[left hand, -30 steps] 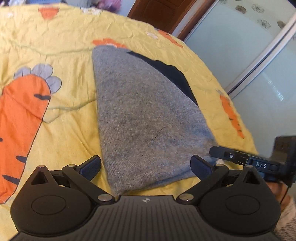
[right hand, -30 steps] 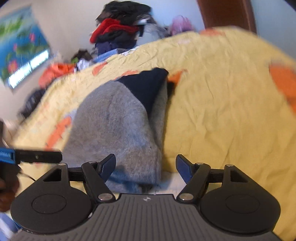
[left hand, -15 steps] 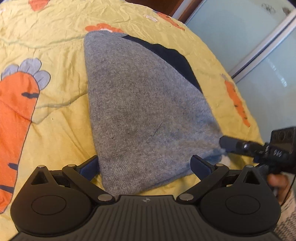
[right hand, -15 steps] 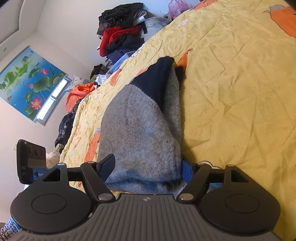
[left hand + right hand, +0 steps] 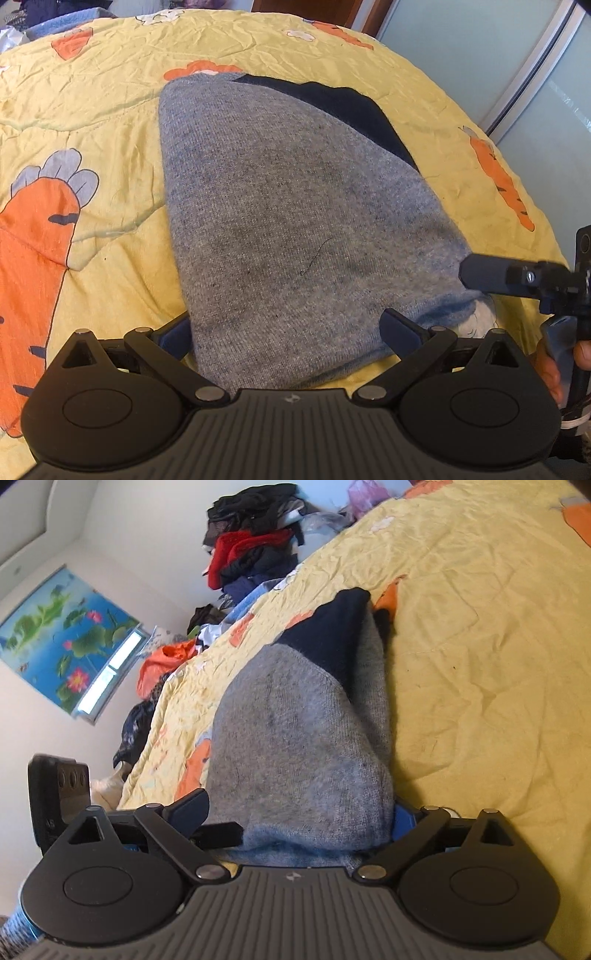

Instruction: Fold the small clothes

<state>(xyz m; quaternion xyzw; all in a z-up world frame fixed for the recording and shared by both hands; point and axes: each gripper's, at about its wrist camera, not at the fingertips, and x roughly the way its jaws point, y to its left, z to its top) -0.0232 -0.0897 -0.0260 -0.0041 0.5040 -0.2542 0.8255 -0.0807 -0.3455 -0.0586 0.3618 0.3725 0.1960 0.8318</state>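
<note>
One grey knitted garment (image 5: 295, 229) lay folded on the bed, its near hem toward both cameras and a single dark navy panel (image 5: 343, 107) showing at its far right edge. Under it spread one yellow bedspread (image 5: 92, 103) printed with orange carrots — at least five counted in the left wrist view.

Two tools were at work. The left hand-held gripper (image 5: 284, 332) had its two fingers spread wide, one on each side of the garment's near hem; the left finger (image 5: 177, 334) sat at the cloth's edge and the right finger (image 5: 400, 328) lay over the cloth, neither pinching it. The right hand-held gripper (image 5: 299, 819) was likewise released, its two fingers straddling the near right corner of the garment, the blue pad (image 5: 400, 821) of one finger just beside the cloth's edge. From the left wrist view, one finger of the right tool reached in at the garment's right corner (image 5: 472, 295).

At the far end of the bed sat one heap of clothes (image 5: 251, 554), and one lotus picture (image 5: 66, 638) hung on the wall.
</note>
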